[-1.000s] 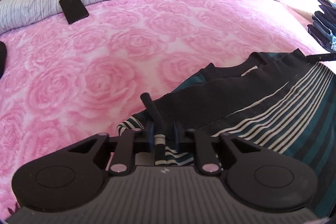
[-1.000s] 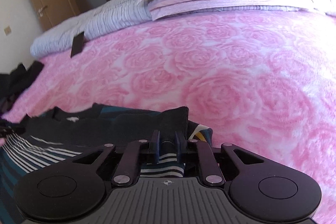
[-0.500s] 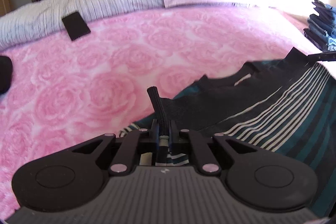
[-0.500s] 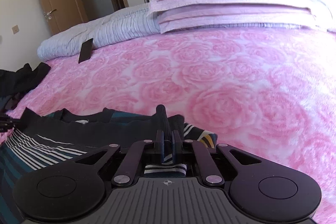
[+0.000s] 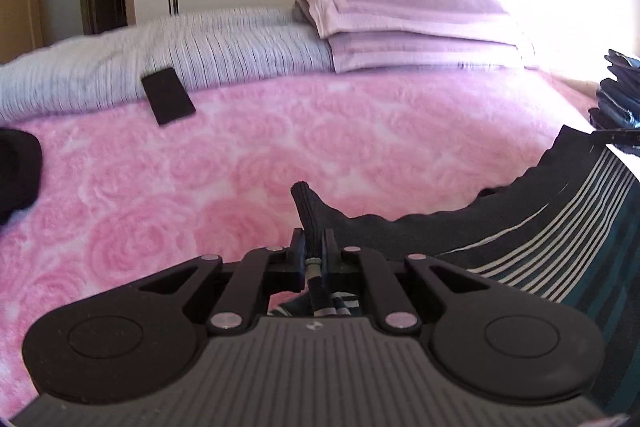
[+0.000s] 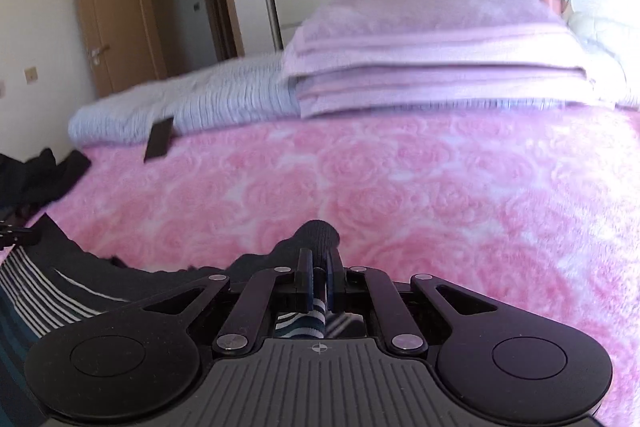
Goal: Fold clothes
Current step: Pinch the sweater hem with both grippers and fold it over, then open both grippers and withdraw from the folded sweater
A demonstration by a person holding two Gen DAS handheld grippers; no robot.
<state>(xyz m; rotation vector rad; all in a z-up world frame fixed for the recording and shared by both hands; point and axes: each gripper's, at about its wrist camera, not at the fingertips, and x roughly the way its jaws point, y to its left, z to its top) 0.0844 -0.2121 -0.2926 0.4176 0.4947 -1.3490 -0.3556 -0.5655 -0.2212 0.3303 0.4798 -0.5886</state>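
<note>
Left tool (image 5: 313, 250): matte black body with a dark grey ribbed plate along the lower edge, bearing a small white crosshair mark at its centre. Two broad rounded lobes flank the plate, each with a shallow circular recess. Four slanted black link arms run forward from the plate, with silver round pins at the ends of the arms. The two fingers (image 5: 297, 247) are flat, narrow black blades.

Right tool (image 6: 317, 269): same build, with a black body, grey ribbed plate with crosshair mark, twin lobes with circular recesses, and silver pins on the link arms. Its fingers (image 6: 305, 271) show a dark blue tint on their edges.
</note>
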